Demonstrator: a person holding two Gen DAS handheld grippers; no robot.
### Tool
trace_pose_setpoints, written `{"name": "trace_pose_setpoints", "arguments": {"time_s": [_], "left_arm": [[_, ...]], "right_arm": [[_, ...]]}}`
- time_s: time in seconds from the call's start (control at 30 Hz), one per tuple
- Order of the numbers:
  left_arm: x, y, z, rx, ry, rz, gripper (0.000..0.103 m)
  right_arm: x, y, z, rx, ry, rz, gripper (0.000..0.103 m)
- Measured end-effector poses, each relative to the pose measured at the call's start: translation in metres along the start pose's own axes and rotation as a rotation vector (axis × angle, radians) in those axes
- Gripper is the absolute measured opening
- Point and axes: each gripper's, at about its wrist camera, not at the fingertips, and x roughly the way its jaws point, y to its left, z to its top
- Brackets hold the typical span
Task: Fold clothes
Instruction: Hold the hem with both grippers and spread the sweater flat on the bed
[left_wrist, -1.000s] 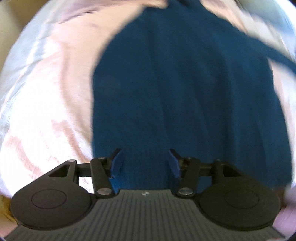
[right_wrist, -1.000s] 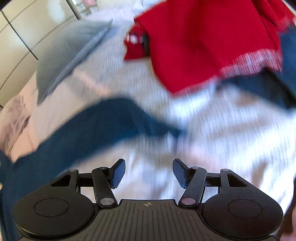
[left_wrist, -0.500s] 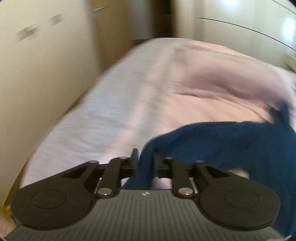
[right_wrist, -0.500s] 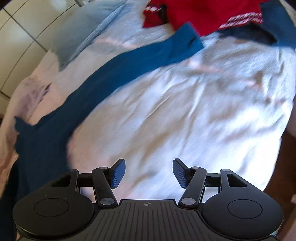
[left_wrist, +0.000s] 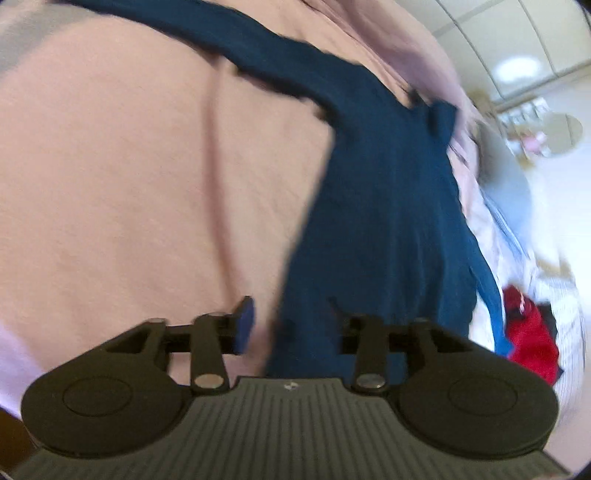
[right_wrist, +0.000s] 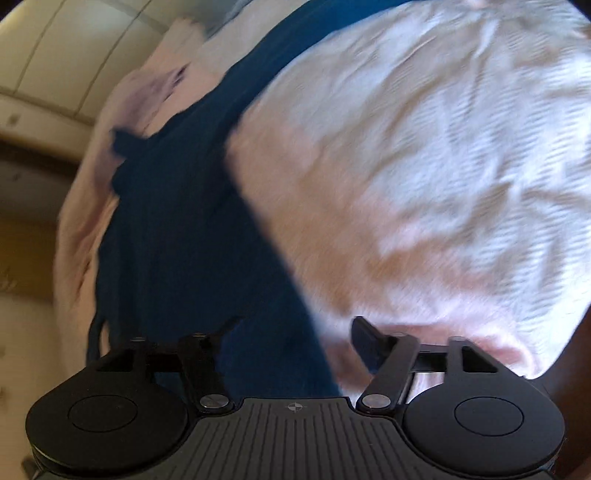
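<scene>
The blue sweater is lying spread on the pale bedspread, running lengthwise away from both cameras. In the left wrist view its near hem is sitting between the fingers of the left gripper. One long sleeve is stretching up and to the left across the cover, toward the top edge of the picture. The jaws of this gripper have just been opening; they are standing apart now, with the sweater's hem lying between them and slightly toward the right finger. The blue pad on the left finger is hanging over bare bedspread, clear of the cloth. Whether the right finger is touching the cloth cannot be told, since dark finger and dark knit are blending.

In the right wrist view the same sweater is occupying the left half of the frame. Its right-hand edge is running diagonally down into the gap of the right gripper. These jaws have also just been opening and are standing wide apart, pressing on nothing; the left finger is lying over the knit, the right finger over bare cover.

Open bedspread is extending broadly to the right of the sweater. A red garment is lying well apart at the far right in the left wrist view, beside a lighter blue strip of cloth. The bed's edge is showing at the left in the right wrist view, bordering pale cabinet fronts.
</scene>
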Motion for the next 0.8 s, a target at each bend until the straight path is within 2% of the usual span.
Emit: {"name": "trace_pose_setpoints", "arguments": {"time_s": [0.1, 0.17, 0.3, 0.37, 0.4, 0.43, 0.5, 0.53, 0.63, 0.7, 0.73, 0.8], "left_arm": [[0.026, -0.004, 0.005, 0.064, -0.005, 0.005, 0.049], [0.039, -0.004, 0.008, 0.092, 0.010, -0.022, 0.052], [0.044, -0.011, -0.019, 0.160, 0.157, -0.094, 0.052], [0.040, -0.017, -0.037, 0.211, 0.197, -0.111, 0.048], [0.035, -0.020, -0.044, 0.241, 0.186, -0.101, 0.030], [0.029, -0.021, -0.049, 0.251, 0.170, -0.098, 0.021], [0.009, -0.021, -0.048, 0.217, 0.106, -0.127, 0.011], [-0.006, -0.021, -0.047, 0.208, 0.057, -0.157, 0.009], [-0.053, -0.021, -0.050, 0.214, -0.069, -0.225, 0.005], [-0.059, -0.011, -0.063, 0.211, -0.054, -0.155, 0.004], [-0.051, -0.003, -0.071, 0.182, -0.022, -0.107, 0.000], [-0.033, 0.013, -0.085, 0.114, 0.046, -0.033, 0.000]], "right_arm": [[0.007, -0.009, -0.005, -0.019, 0.021, 0.027, 0.074], [0.014, -0.017, -0.009, -0.019, 0.032, 0.047, 0.074], [0.030, -0.025, -0.018, -0.016, 0.063, 0.090, 0.074], [0.037, -0.025, -0.022, -0.023, 0.089, 0.117, 0.073], [0.037, -0.021, -0.023, -0.049, 0.115, 0.130, 0.069], [0.038, -0.018, -0.023, -0.075, 0.139, 0.137, 0.042], [0.032, -0.014, -0.016, -0.109, 0.168, 0.078, 0.010], [0.023, -0.014, -0.010, -0.102, 0.168, 0.090, 0.008], [-0.017, -0.004, 0.012, -0.158, 0.073, 0.144, 0.007], [-0.035, -0.001, 0.022, -0.184, 0.036, 0.142, 0.007], [-0.041, -0.001, 0.026, -0.194, 0.026, 0.132, 0.007], [-0.037, -0.008, 0.024, -0.183, 0.043, 0.077, 0.007]]}}
